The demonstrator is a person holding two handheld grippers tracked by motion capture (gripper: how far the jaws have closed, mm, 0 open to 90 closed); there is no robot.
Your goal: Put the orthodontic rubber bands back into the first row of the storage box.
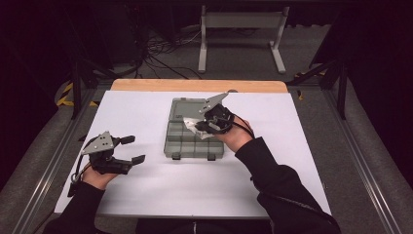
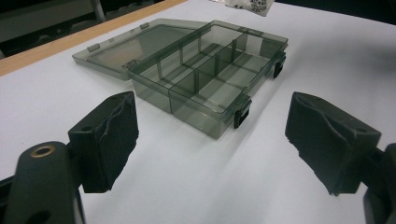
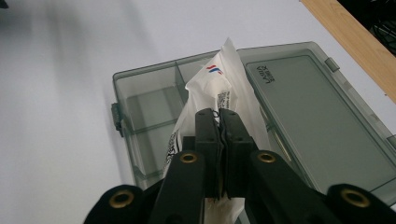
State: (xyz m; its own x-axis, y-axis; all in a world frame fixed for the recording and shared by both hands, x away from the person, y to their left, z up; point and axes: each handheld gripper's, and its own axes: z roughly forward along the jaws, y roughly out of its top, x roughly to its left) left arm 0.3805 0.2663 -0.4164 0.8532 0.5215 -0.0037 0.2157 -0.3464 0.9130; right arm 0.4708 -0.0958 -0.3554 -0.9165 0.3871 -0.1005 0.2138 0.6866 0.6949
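While the right gripper (image 1: 200, 123) is clamped on a white packet (image 3: 219, 88) above the open box (image 1: 191, 144), lowering it squarely into one compartment and clear of the dividers seems best. Its lid (image 3: 317, 112) lies flat on the far side. At near left, the left gripper (image 1: 132, 149) rests released on the worktop (image 1: 272, 161).

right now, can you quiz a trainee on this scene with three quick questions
1. True or false: the compartment box has its lid shut.
2. What do the right tongs grip? A) white packet B) screwdriver C) nothing
3. Fill in: the left tongs are ____, with nothing between them.

Key: 1 false, the lid lies open; 2 A, the white packet over the box; 3 open.
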